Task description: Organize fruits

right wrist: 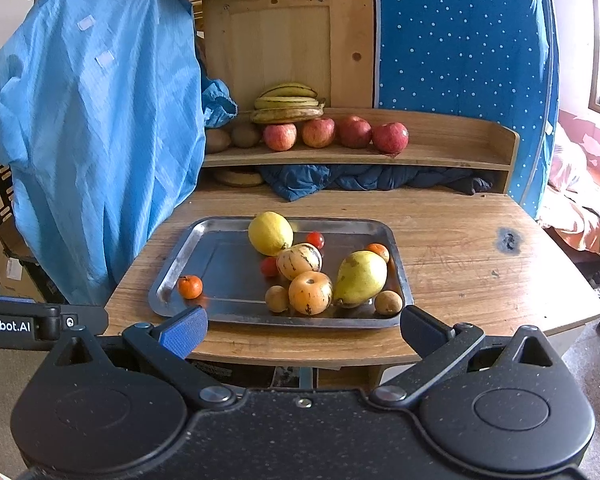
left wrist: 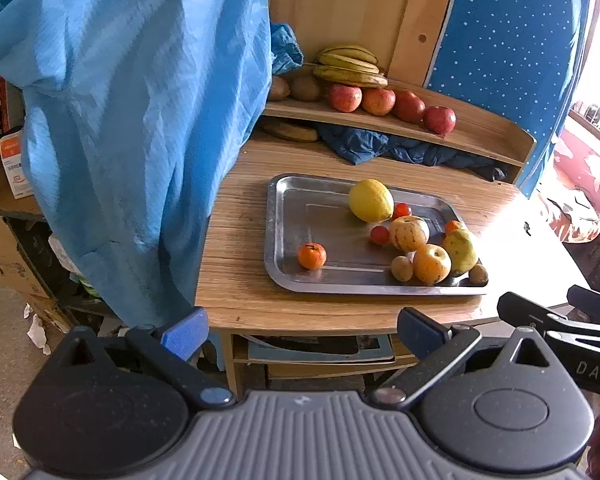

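Note:
A steel tray point(right wrist: 204, 256) point(left wrist: 292, 220) lies on the wooden table. It holds a yellow lemon point(right wrist: 270, 233) point(left wrist: 370, 200), a green pear point(right wrist: 360, 278) point(left wrist: 460, 251), two striped yellow-orange fruits point(right wrist: 310, 293), two tangerines, one at the tray's front left point(right wrist: 189, 286) point(left wrist: 311, 256), two small red fruits point(right wrist: 315, 239) and two small brown fruits point(right wrist: 388, 303). On the rear shelf point(right wrist: 440, 156) lie bananas point(right wrist: 290, 103), several red apples point(right wrist: 390, 137) and kiwis point(right wrist: 246, 134). My left gripper point(left wrist: 300, 330) and right gripper point(right wrist: 302, 326) are open and empty, in front of the table's near edge.
A blue garment point(right wrist: 96, 140) hangs over the table's left side. A dark blue cloth point(right wrist: 340, 182) is stuffed under the shelf. A dotted blue panel point(right wrist: 460, 40) stands behind. The right gripper's body shows in the left wrist view point(left wrist: 560, 324). Boxes point(left wrist: 4, 248) stand at the left on the floor.

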Available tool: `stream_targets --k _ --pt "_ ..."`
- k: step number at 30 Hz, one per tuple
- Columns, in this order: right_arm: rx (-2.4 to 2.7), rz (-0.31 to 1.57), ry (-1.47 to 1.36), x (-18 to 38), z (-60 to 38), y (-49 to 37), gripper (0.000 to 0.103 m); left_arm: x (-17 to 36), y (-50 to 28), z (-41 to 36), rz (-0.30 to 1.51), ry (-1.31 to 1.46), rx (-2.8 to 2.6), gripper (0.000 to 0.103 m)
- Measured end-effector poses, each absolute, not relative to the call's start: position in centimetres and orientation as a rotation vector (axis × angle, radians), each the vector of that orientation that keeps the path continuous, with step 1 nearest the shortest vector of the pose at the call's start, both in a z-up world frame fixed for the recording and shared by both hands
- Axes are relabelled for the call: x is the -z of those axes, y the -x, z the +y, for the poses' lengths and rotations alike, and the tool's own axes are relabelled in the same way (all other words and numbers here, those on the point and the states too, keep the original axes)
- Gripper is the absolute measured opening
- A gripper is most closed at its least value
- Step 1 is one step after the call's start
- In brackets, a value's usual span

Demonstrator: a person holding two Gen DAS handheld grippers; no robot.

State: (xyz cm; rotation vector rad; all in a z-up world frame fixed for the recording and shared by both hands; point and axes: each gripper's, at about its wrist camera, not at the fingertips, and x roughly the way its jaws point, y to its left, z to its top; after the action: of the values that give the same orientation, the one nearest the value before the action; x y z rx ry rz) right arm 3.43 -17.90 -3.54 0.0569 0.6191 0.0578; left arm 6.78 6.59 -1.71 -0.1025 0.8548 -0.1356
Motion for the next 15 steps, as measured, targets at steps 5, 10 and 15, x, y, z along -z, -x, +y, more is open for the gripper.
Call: stream_targets --k 5,10,15 --pt "-0.049 0.617 -0.059 3.47 -18.27 -3.48 0.102 1.79 -6.84 6.40 0.862 0.110 0.137 0.102" --pt "-0.050 0.622 -0.058 3.65 -18.46 -3.53 0.102 1.99 -6.93 6.25 0.879 0.111 0.146 0.102" --pt "-0.052 0.621 -0.057 3.66 -18.34 -3.64 0.102 1.93 -7.01 6.30 0.878 0.115 0.148 0.102"
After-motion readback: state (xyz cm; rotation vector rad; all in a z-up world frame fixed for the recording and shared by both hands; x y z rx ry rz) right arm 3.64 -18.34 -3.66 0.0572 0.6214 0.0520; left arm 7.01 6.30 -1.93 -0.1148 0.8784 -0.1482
